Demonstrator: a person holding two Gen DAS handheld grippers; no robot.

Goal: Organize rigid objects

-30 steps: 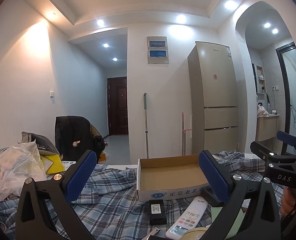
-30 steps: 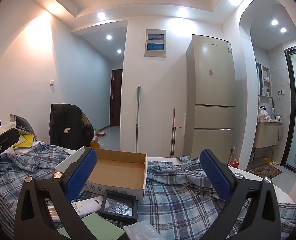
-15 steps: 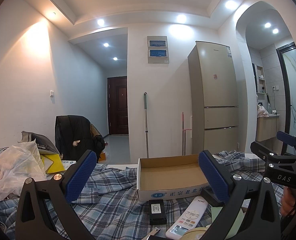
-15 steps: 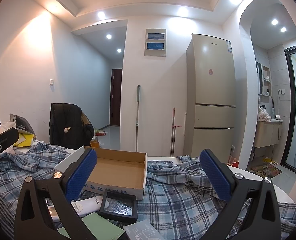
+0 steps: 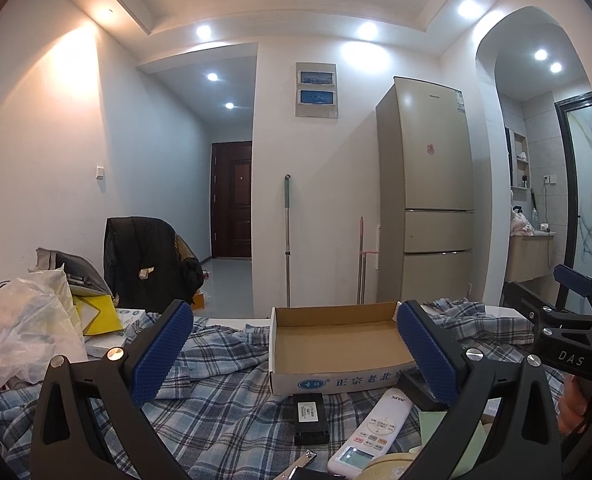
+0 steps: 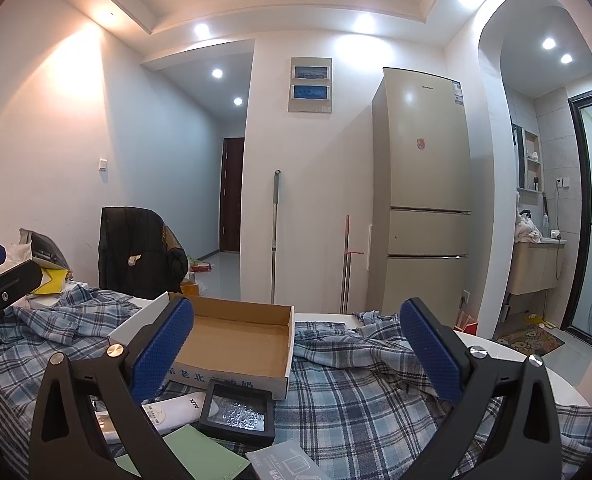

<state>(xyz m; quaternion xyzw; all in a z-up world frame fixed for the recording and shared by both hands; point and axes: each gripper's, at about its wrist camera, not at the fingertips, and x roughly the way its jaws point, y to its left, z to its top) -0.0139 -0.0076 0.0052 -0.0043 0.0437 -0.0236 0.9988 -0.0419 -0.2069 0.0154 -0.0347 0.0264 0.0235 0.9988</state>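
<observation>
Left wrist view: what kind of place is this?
Most likely a lived-in apartment: a tall fridge against the wall, a dark entry door down the hallway, and a washroom sink cabinet through the arch.

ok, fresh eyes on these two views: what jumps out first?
The open, empty cardboard box sits mid-table on the rumpled blue plaid cloth. In front of it lie a white remote, a small black device and a black framed case. The left gripper and right gripper are both wide open, holding nothing.
</observation>
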